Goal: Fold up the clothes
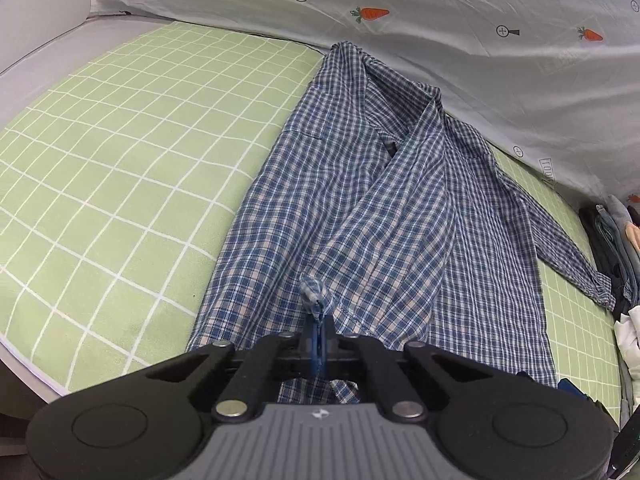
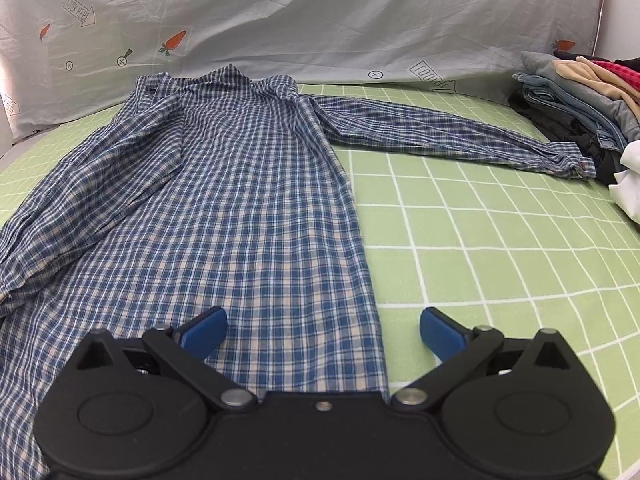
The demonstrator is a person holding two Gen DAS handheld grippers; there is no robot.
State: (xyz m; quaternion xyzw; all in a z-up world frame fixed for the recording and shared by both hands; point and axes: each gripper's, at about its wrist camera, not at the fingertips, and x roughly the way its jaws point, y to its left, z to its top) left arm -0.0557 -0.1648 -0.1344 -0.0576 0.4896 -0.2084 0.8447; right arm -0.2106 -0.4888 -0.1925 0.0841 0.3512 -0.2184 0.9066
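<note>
A blue plaid long-sleeved shirt (image 1: 360, 208) lies on the green checked bed sheet (image 1: 120, 152), collar toward the far grey sheet. My left gripper (image 1: 318, 332) is shut on a bunched bit of the shirt's cloth, pinched between its blue pads and lifted slightly off the bed. In the right wrist view the same shirt (image 2: 240, 208) spreads lengthwise, one sleeve (image 2: 460, 136) stretched out to the right. My right gripper (image 2: 323, 330) is open just above the shirt's lower right edge, with one blue pad (image 2: 204, 330) over the cloth and the other over the green sheet.
A grey sheet with carrot prints (image 2: 320, 20) hangs along the back. A pile of folded clothes (image 2: 580, 96) and a white garment (image 2: 628, 176) sit at the right, touching the sleeve's cuff. The bed's left edge (image 1: 24, 360) curves near the left gripper.
</note>
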